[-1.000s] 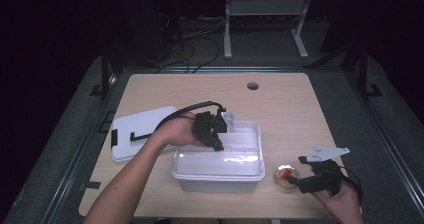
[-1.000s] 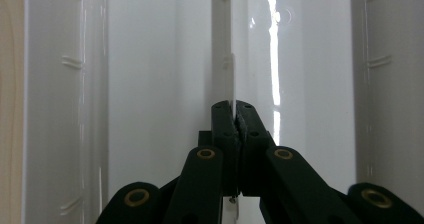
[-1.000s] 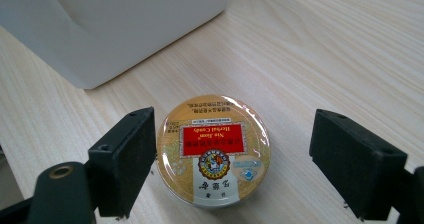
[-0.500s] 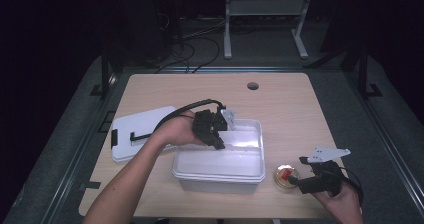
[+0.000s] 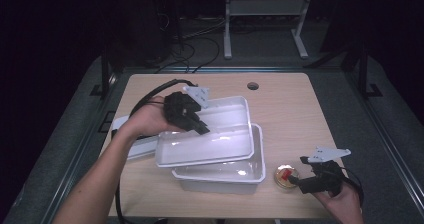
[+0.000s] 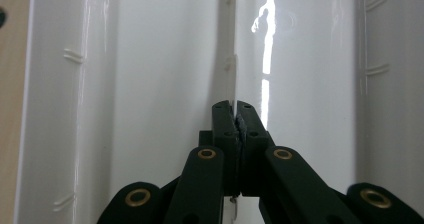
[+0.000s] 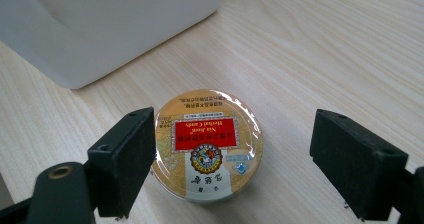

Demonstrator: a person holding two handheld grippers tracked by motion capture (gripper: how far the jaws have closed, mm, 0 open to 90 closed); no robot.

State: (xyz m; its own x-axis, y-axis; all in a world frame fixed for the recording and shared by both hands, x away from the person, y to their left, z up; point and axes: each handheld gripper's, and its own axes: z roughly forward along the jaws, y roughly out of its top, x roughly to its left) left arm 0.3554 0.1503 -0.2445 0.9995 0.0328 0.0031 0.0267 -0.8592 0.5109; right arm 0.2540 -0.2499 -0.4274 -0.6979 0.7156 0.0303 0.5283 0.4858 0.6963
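So the left gripper (image 5: 200, 126) has its jaws pinched tight on the thin rim of a white plastic tray (image 5: 205, 136), holding it lifted and tilted above a second white tub (image 5: 220, 171) that sits on the wooden table (image 5: 290, 109). Grabbing it by the wall edge makes sense, since that's the only thin bit two jaws can bite on; in the left gripper view you can see the rim (image 6: 231, 59) running straight up from between the closed jaws. My guess is the two were nested and the top one is getting pulled out

Over by the near right corner, the right gripper (image 7: 235, 164) hangs low with its jaws wide apart, one on each side of a small round balm tin (image 7: 207, 144) with a red and gold label. Not touching it as far as I can tell, just lined up for a grab. The tin sits on the table just beside the lower tub. A flat white lid (image 5: 132, 144) lies to the left, partly under the forearm
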